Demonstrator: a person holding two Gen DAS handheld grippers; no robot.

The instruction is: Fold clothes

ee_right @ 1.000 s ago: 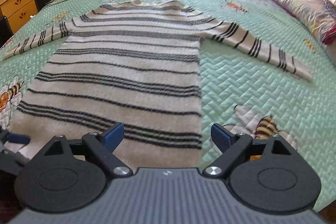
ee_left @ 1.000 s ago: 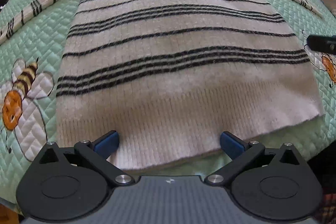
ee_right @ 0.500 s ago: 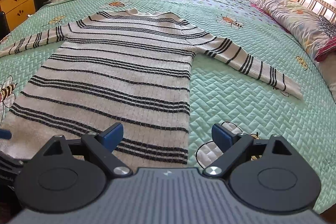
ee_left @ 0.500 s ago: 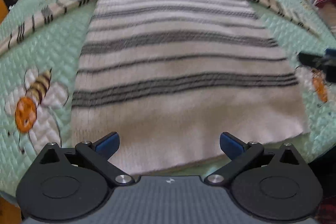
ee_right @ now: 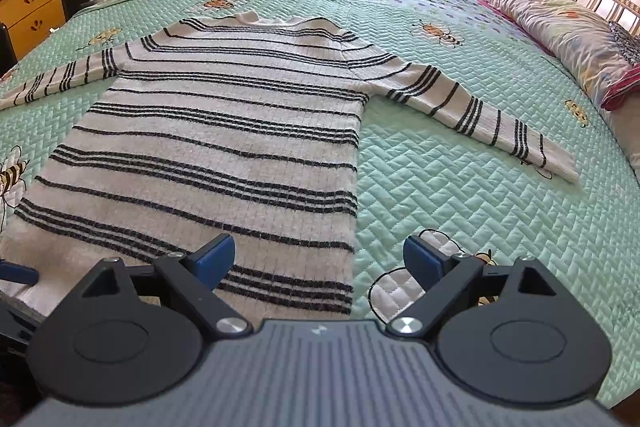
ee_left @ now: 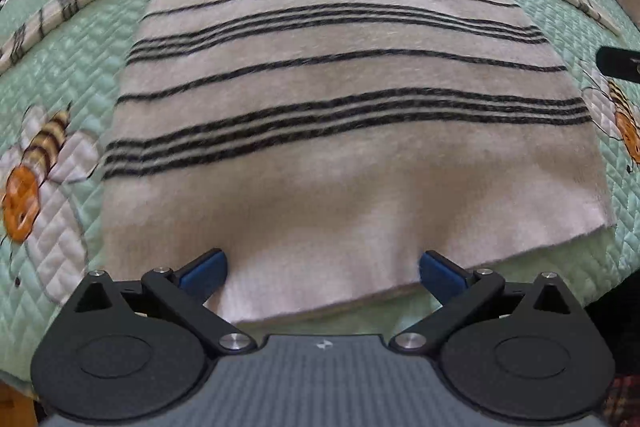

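Observation:
A cream sweater with black stripes lies flat on the bed, sleeves spread to both sides, hem nearest me. My left gripper hangs open over the hem, nothing between its blue pads. My right gripper stands open above the sweater's near right corner, one pad over the knit, the other over the quilt. The right gripper's tip shows in the left wrist view at the right edge; the left gripper's blue tip shows at the left edge of the right wrist view.
A mint quilted bedspread with bee prints covers the bed. Pillows and a headboard lie at the far right. A wooden desk with drawers stands to the left, curtains and clutter at the back.
The left wrist view pulled back from the sweater half a second ago and has now come in close over the hem again. The right wrist view has tipped up a little. Both grippers stay open.

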